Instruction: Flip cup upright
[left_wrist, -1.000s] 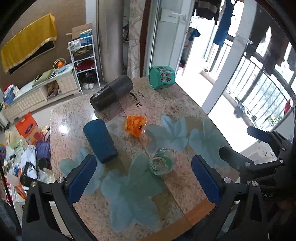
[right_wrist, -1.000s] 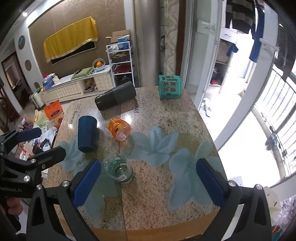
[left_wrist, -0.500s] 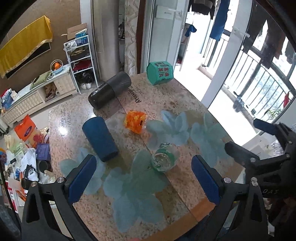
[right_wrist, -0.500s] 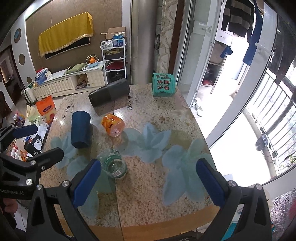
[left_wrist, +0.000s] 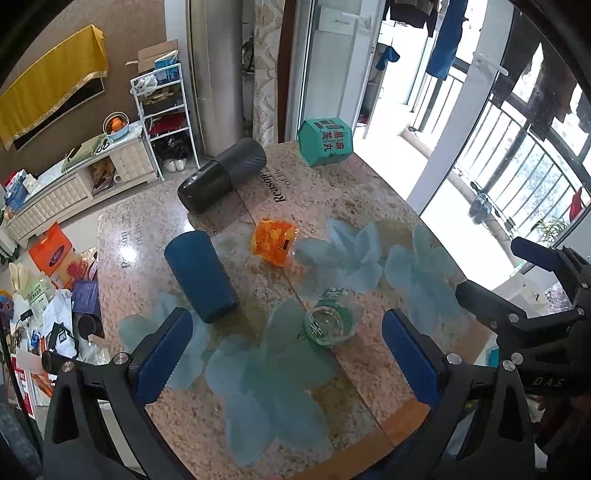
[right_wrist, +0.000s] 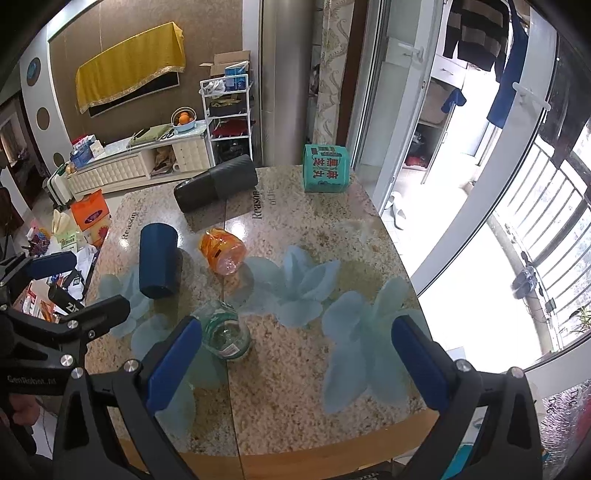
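Several cups lie on their sides on a stone-pattern table (left_wrist: 369, 192): a dark blue cup (left_wrist: 199, 271) (right_wrist: 158, 260), a black cup (left_wrist: 221, 181) (right_wrist: 216, 188), an orange transparent cup (left_wrist: 274, 242) (right_wrist: 222, 251) and a clear cup with a green label (left_wrist: 332, 321) (right_wrist: 225, 334). My left gripper (left_wrist: 288, 358) is open and empty, held above the near table, with the clear cup just beyond its fingers. My right gripper (right_wrist: 295, 362) is open and empty, with the clear cup by its left finger (right_wrist: 173, 363).
A green tissue pack (left_wrist: 325, 142) (right_wrist: 325, 168) stands at the table's far edge. The table's near edge (right_wrist: 295, 461) lies under the grippers. Bags and papers litter the floor (left_wrist: 44, 295) to the left. A balcony railing (left_wrist: 535, 155) is to the right.
Both grippers have drifted slightly, so the table shifts a little in view. The cups have not moved. Both grippers stay open.
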